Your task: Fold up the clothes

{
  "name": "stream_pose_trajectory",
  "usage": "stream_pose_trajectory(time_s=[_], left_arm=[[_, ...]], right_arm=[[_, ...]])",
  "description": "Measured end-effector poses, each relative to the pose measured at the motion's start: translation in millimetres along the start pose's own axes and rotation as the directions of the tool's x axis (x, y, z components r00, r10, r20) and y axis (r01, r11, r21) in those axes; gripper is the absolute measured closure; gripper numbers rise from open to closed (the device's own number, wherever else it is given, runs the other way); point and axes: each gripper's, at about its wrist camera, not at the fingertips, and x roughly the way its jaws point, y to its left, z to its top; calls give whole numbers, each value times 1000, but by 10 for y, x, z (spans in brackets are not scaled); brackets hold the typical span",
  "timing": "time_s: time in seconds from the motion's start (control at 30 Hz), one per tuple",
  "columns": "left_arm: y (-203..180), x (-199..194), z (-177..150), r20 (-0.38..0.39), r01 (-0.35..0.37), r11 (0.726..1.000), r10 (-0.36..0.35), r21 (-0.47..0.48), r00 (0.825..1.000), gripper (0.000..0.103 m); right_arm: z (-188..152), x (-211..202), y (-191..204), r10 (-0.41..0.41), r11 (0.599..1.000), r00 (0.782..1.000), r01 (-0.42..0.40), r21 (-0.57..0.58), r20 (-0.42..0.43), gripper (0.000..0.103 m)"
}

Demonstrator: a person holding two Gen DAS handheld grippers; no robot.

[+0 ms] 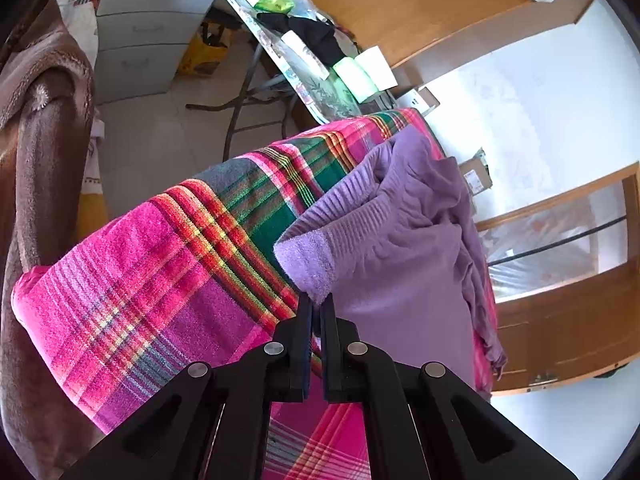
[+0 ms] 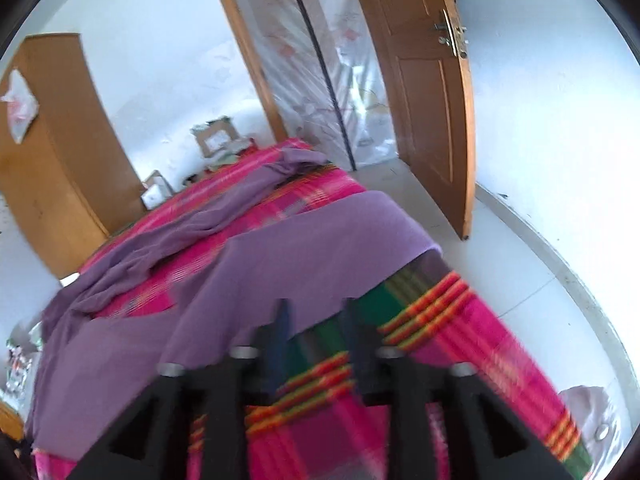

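Left wrist view: left gripper (image 1: 317,304) has its jaws pressed together on a corner of the purple garment (image 1: 404,248). Pinched corner is turned back, showing a paler, fuzzy inner side; next to it a band of ribbed knit (a hem or cuff, cannot tell which). Rest of the fabric is smooth, matte lilac-purple, falling in soft folds and bunched along its far side.

Garment lies on the plaid cloth (image 1: 160,272), a magenta weave crossed by green, red, yellow and grey stripes, which covers the surface beneath. Brown plush blanket (image 1: 40,128) hangs at the left edge. Beyond, a folding table (image 1: 280,60) with dark clothing and small packets on its tabletop, and a grey drawer cabinet (image 1: 148,28).

Right wrist view (blurred): right gripper (image 2: 316,320) has its jaws standing apart, nothing clamped between them, tips at the near edge of the purple garment (image 2: 304,256) where it meets the plaid cloth (image 2: 480,344). One broad flat panel lies nearest; a long rumpled stretch trails toward the far end. Wooden door (image 2: 424,92) stands open behind.
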Motion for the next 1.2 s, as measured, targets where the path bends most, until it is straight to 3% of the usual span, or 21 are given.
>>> stream_pose_trajectory(time_s=[0.13,0.37,0.5,0.53,0.6,0.7,0.87,1.07,1.2], left_arm=[[20,38,5,-11,-9,1000,9,-19,1000,100],[-7,84,21,-13,-30,999,30,-14,999,100],[-13,117,26,-17,-45,999,45,-17,999,100],[-17,120,27,-17,-47,999,47,-17,999,100],[-25,127,31,-16,-50,999,50,-17,999,100],[-19,139,38,-19,-51,998,50,-26,999,100],[-10,130,34,-14,-50,998,49,-36,999,100],[-54,101,31,-4,-57,998,57,-19,998,100],[-70,65,29,3,-53,998,53,-16,999,100]], right_arm=[[156,347,-103,-93,996,995,92,-13,-46,61],[323,664,-268,-116,993,987,118,10,-113,57],[358,743,-205,-130,992,986,128,-22,-108,57],[359,760,-181,-146,989,983,143,-34,-109,60],[368,805,-124,-195,980,974,188,-71,-112,81],[372,821,-89,-195,978,974,185,-96,-112,97],[375,668,-122,-199,978,979,195,-80,-45,99],[470,342,-263,-245,966,968,248,-77,52,99],[512,195,-442,-264,962,962,267,-47,68,99]])
